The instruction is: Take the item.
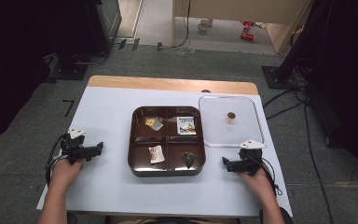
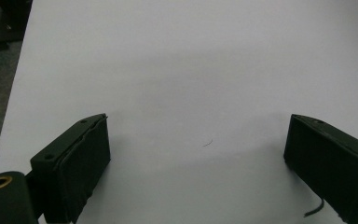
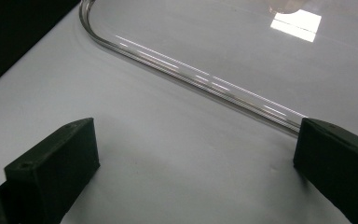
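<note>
White table (image 1: 107, 116), dark four-compartment tray (image 1: 168, 171) at centre, clear lid (image 1: 214, 105), perhaps glass, beside it

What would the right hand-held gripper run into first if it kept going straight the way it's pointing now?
Most likely the clear lid. In the right gripper view, its rounded rim crosses the white table just ahead of the right hand-held gripper, whose jaws stand open and empty. Only bare table lies between; exact depth is unclear.

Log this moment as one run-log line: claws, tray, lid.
left claw: open, empty, left of tray | right claw: open, empty, by lid's near edge | four-compartment tray: uncovered | clear lid: flat on table, right of tray
</note>
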Demonstrator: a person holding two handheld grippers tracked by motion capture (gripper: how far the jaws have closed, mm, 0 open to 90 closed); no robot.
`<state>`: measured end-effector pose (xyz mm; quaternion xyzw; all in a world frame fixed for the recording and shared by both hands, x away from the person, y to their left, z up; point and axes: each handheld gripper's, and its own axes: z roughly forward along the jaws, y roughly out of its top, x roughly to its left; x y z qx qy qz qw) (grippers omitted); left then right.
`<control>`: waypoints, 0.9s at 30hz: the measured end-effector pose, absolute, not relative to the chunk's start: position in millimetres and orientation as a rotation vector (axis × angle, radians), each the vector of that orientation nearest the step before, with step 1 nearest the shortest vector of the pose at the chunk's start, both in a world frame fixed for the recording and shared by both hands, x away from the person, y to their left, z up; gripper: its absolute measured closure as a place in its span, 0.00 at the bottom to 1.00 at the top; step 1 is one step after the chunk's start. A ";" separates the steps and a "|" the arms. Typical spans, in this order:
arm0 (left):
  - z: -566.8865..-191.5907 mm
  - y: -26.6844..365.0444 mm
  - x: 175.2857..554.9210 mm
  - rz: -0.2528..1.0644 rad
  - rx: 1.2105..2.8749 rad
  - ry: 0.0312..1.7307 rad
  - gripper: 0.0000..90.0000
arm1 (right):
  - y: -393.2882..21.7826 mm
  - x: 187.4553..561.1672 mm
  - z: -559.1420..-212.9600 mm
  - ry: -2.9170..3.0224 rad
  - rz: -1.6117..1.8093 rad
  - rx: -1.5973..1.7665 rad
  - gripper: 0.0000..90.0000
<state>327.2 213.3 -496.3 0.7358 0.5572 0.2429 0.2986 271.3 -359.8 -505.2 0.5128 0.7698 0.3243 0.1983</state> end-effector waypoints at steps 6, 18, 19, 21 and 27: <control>-496.3 213.7 327.7 0.637 1.953 1.483 0.07 | -359.9 271.3 -505.2 2.154 0.908 1.435 0.00; -496.0 214.8 328.7 0.624 1.960 1.472 0.08 | -359.8 271.3 -505.2 2.154 0.908 1.435 0.00; -495.8 214.9 328.7 0.623 1.962 1.468 0.08 | -359.8 271.3 -505.2 2.154 0.908 1.435 0.00; -494.6 214.9 328.6 0.614 1.970 1.458 0.10 | -359.9 271.3 -505.2 2.154 0.908 1.435 0.00; -487.5 208.5 328.4 0.649 2.035 1.426 0.21 | -359.6 271.1 -505.2 2.153 0.907 1.434 0.00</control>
